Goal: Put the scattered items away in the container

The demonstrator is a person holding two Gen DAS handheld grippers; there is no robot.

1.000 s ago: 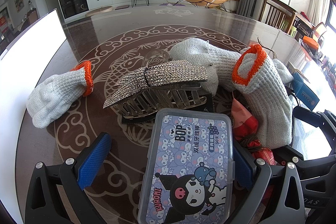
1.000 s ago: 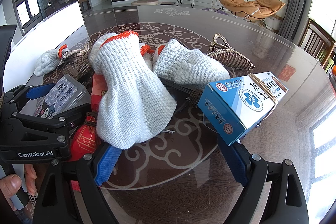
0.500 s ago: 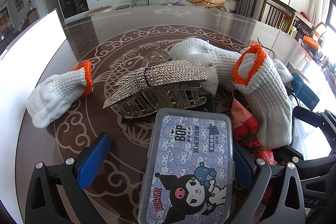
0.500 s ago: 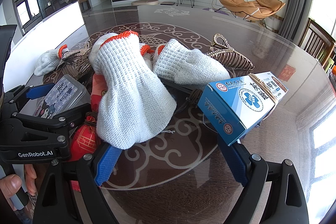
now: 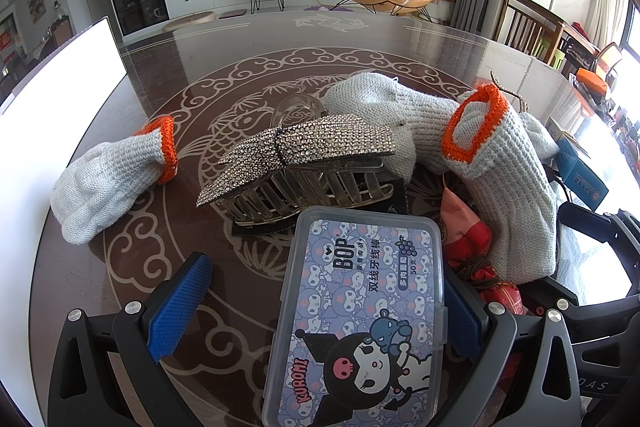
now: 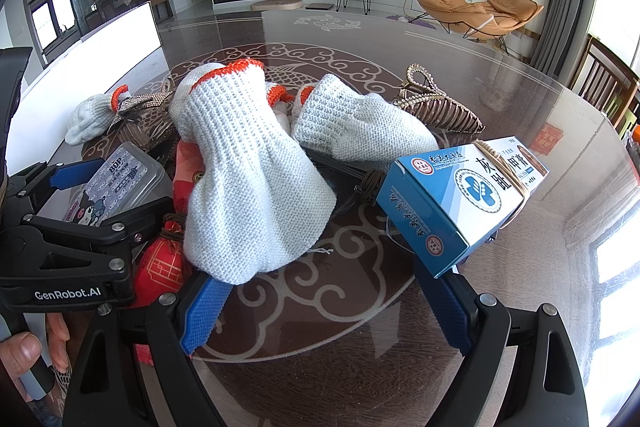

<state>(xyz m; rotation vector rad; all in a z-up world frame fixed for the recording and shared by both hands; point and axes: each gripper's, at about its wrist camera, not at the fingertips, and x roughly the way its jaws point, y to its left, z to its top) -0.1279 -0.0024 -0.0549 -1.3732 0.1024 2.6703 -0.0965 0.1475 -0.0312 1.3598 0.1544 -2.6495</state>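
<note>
My left gripper is spread wide, blue pads apart, and the clear floss-pick box with the cartoon lid sits in the gap, hard against my right-hand pad and well clear of the other one; I close on nothing. Just past the box's far edge lies the rhinestone hair claw, resting on a dark card. Further left of it, alone on the dark patterned table, lies a grey knit glove with an orange cuff. To the right, just beside the box, is a red pouch, and a second glove stands draped over it.

My right gripper is also spread. That draped glove hangs over its left pad, and a blue-and-white medicine box sits above its right pad, tilted; whether either touches the pads I cannot tell from this angle. Beyond lie another glove and a gold hair claw. A hand shows at my lower left. A container is not something I can pick out with confidence.
</note>
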